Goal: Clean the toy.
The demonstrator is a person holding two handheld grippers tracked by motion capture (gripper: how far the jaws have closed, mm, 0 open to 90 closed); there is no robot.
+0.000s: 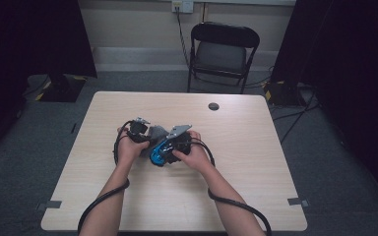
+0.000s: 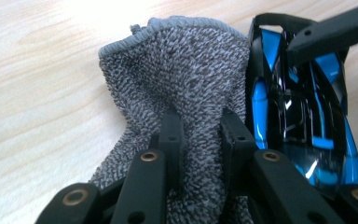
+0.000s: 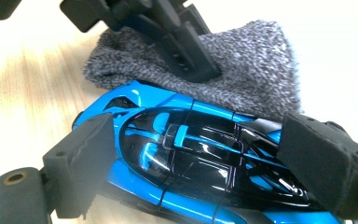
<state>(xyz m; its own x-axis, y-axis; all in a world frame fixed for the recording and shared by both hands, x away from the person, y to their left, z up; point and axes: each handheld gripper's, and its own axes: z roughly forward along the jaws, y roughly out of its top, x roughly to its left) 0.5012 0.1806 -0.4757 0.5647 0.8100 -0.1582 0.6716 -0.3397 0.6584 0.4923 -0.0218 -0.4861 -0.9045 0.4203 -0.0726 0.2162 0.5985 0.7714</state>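
Observation:
A glossy blue and black toy car (image 3: 191,154) lies on the wooden table, lengthwise between the foam pads (image 3: 81,156) of my right gripper (image 3: 200,158), which is shut on its two ends. A grey knitted cloth (image 2: 182,70) rests right beside the car (image 2: 307,116), touching its side. My left gripper (image 2: 200,121) is shut on a fold of that cloth. In the high view both hands meet at the table's middle: left gripper (image 1: 139,129), cloth (image 1: 156,132), right gripper (image 1: 170,142), car (image 1: 156,155). The left gripper's fingers (image 3: 186,51) press into the cloth (image 3: 261,74) from above.
The light wooden table (image 1: 236,147) has a round cable hole (image 1: 213,106) near its far edge. A black folding chair (image 1: 222,51) stands behind the table. Black cables trail from both grippers along the forearms. Dark curtains hang at both sides.

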